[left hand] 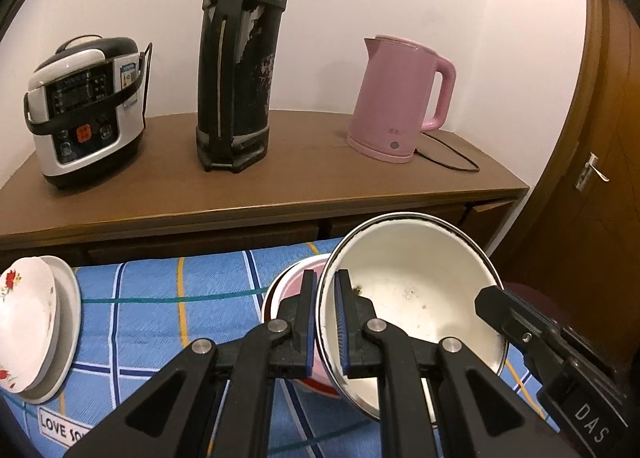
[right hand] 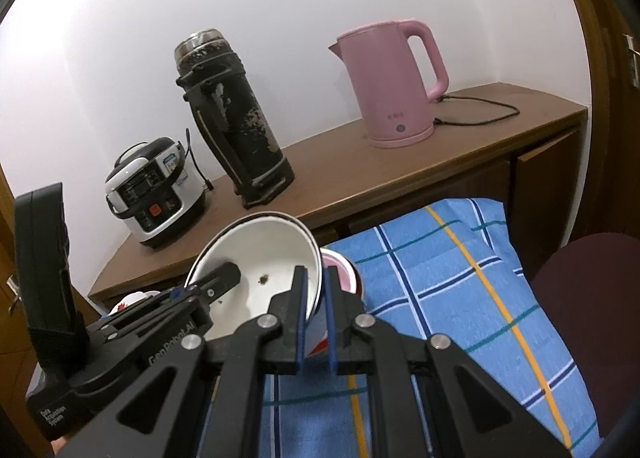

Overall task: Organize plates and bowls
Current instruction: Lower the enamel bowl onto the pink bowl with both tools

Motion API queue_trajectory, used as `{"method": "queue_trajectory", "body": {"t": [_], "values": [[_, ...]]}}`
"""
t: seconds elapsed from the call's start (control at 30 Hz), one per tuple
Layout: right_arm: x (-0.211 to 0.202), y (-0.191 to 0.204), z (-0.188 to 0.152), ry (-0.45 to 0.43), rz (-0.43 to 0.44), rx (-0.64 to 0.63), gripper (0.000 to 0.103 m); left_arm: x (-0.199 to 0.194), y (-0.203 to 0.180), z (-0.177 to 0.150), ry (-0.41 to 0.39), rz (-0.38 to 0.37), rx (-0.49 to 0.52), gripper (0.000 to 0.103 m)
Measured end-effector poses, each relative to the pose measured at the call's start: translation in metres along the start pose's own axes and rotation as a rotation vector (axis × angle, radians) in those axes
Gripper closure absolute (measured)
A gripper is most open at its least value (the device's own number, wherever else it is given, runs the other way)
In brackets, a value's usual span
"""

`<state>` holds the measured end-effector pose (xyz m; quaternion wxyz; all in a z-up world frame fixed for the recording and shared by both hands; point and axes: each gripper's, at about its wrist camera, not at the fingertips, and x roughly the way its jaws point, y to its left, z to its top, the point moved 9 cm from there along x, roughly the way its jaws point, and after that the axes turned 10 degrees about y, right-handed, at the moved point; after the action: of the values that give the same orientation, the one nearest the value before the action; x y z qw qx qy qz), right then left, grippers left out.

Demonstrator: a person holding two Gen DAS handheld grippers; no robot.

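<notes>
The left hand-held gripper (left hand: 327,278) is clamped on the left rim of a white bowl (left hand: 416,290), one finger outside and one inside the wall. The right hand-held gripper (right hand: 314,276) is clamped on the opposite rim, so the bowl hangs tilted between the two, its mouth turned toward the cameras, above a pink bowl (left hand: 294,282) that sits just beyond and below the left hand-held gripper.

Risks, as I judge them:
- Both grips sit on a thin, smooth rim; if the two hands drift apart or twist unevenly, the rim can slide out of one pair of pads and the bowl swing or drop
- The white bowl hangs close over the pink one, so a careless lowering can knock the two together
- Far left of the left hand-held gripper, a flowered plate (left hand: 24,318) leans in a grey plate (left hand: 66,322) at the cloth's edge; a wide swing that way can tip them

The surface under the bowls is covered by a blue checked cloth (left hand: 168,322). Beyond it, left to right, a wooden cabinet (left hand: 304,174) carries a rice cooker (left hand: 86,110), a black flask (left hand: 238,70) and a pink kettle (left hand: 396,98) with its cord, against a white wall. A wooden door (left hand: 592,162) closes the right side
</notes>
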<state>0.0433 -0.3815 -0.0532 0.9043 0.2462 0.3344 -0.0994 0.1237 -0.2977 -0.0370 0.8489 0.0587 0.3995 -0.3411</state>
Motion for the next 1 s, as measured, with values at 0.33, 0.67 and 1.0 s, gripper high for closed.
{"method": "queue_trajectory", "body": {"t": [0.33, 0.67, 1.0], "values": [[0.028, -0.009, 0.006, 0.029, -0.019, 0.011, 0.095, 0.03, 0.007, 0.004, 0.039, 0.017, -0.016, 0.093], [0.052, -0.018, 0.001, 0.078, -0.03, 0.013, 0.095, 0.052, 0.015, -0.003, 0.085, 0.041, -0.034, 0.093], [0.066, -0.02, -0.002, 0.099, -0.035, 0.007, 0.095, 0.055, 0.017, -0.003, 0.08, 0.065, -0.019, 0.093]]}}
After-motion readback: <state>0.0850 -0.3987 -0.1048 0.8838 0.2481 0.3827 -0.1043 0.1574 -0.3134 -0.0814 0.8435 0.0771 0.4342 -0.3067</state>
